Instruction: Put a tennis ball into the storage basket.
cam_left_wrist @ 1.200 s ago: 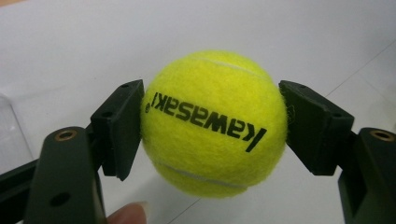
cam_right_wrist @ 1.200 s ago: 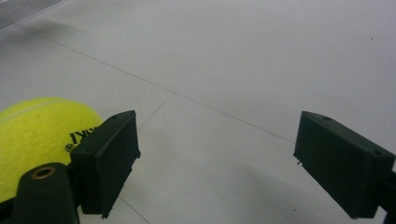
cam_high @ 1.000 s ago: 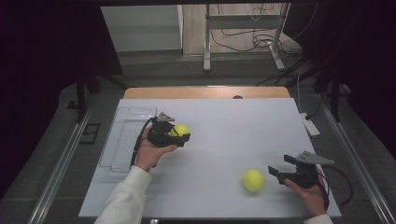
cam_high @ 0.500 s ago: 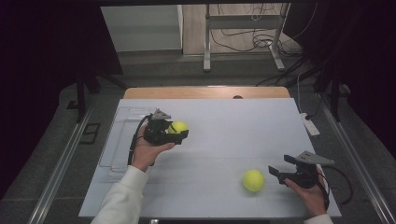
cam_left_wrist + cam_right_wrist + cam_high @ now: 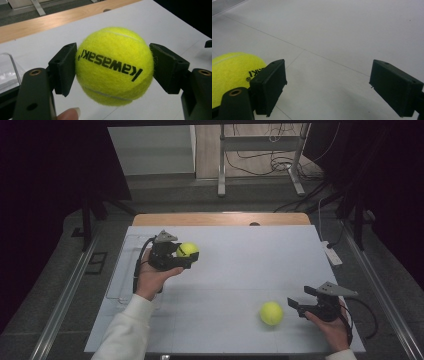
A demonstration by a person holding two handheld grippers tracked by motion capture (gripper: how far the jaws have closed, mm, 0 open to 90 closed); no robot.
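The left claw (image 5: 186, 258) is gripping a tennis ball (image 5: 187, 250) by its sides, both pads pressing into the felt, holding it clear above the white desk (image 5: 240, 270). The right claw (image 5: 297, 304) is standing wide open with nothing between its jaws, and a second tennis ball (image 5: 271, 313) is lying on the desk just beside its left jaw. The held ball is sitting near the pad tips, so, in my judgement, a jolt could be squeezing it out. A clear tray (image 5: 122, 270) is lying behind the left claw; ahead of it the desk is offering open room.
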